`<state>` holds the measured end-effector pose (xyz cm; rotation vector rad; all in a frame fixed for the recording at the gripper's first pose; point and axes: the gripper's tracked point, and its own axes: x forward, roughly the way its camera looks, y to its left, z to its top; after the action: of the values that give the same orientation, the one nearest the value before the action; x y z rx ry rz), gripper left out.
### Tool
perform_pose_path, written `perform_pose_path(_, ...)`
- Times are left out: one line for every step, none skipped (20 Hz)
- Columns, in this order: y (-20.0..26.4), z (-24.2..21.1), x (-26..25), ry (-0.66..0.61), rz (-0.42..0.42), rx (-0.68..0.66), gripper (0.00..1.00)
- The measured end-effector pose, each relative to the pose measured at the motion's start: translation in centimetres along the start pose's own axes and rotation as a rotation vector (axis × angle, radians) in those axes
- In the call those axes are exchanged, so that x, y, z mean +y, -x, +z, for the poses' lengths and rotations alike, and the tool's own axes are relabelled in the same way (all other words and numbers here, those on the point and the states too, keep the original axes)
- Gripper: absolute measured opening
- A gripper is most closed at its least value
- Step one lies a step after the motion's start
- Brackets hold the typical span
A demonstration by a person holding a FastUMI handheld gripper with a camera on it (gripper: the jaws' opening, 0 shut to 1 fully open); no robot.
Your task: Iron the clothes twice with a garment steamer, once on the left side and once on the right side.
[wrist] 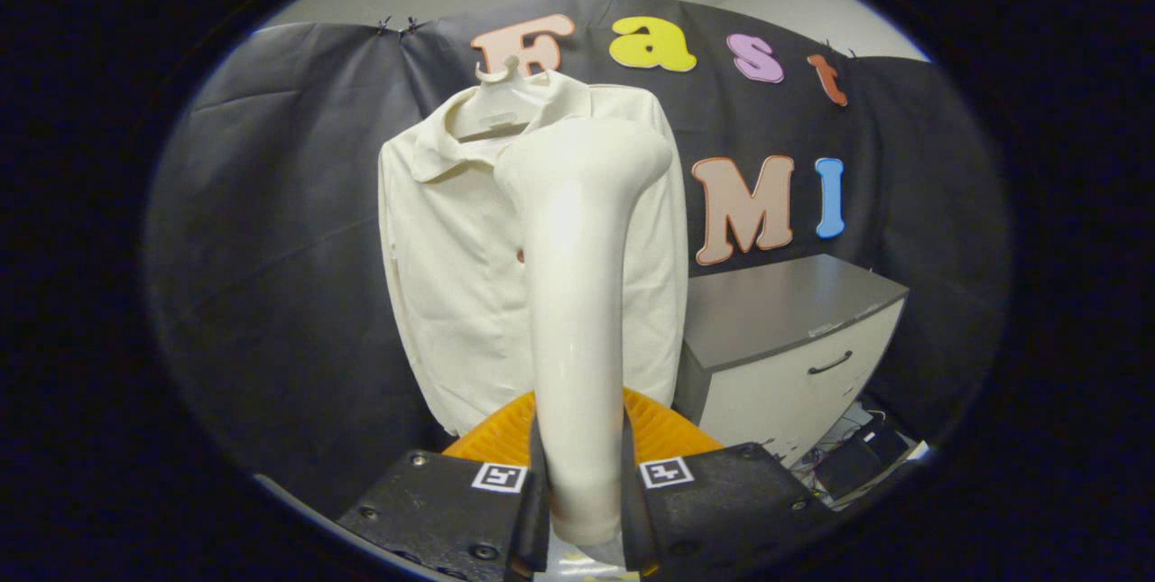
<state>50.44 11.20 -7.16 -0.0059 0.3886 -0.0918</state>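
The claw (577,510) is closed on the garment steamer (577,311) handle, whose long axis rises straight ahead of the fingers. Its head sits against the upper right chest of the cream shirt (451,275) hanging on a hanger (501,104). The steamer hides the shirt's middle, and whether the head touches the cloth is unclear.
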Motion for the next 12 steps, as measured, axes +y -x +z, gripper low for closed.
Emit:
perform_pose_path(-0.9, 0.2, 0.0, -0.006, 0.006, 0.006, 0.32)
perform_pose_path(-1.8, 0.4, 0.1, -0.013, 0.016, 0.005, 0.31)
perform_pose_path(-2.9, 0.8, 0.1, -0.012, 0.022, 0.001, 0.31)
perform_pose_path(-3.9, 1.1, 0.1, -0.007, 0.027, -0.003, 0.31)
perform_pose_path(-5.1, 1.1, 0.0, -0.005, 0.031, -0.002, 0.31)
perform_pose_path(-6.4, 1.1, 0.0, -0.005, 0.040, 0.008, 0.31)
perform_pose_path(-7.6, 1.0, 0.0, -0.005, 0.048, 0.008, 0.31)
perform_pose_path(-8.6, 0.7, 0.0, -0.004, 0.054, 0.019, 0.31)
perform_pose_path(-9.9, 0.0, -0.3, -0.008, 0.059, 0.034, 0.31)
perform_pose_path(-10.6, -0.6, -0.5, -0.019, 0.064, 0.048, 0.31)
perform_pose_path(-11.1, -1.0, -0.6, -0.038, 0.076, 0.052, 0.32)
perform_pose_path(-11.6, -1.3, -0.7, -0.048, 0.082, 0.047, 0.32)
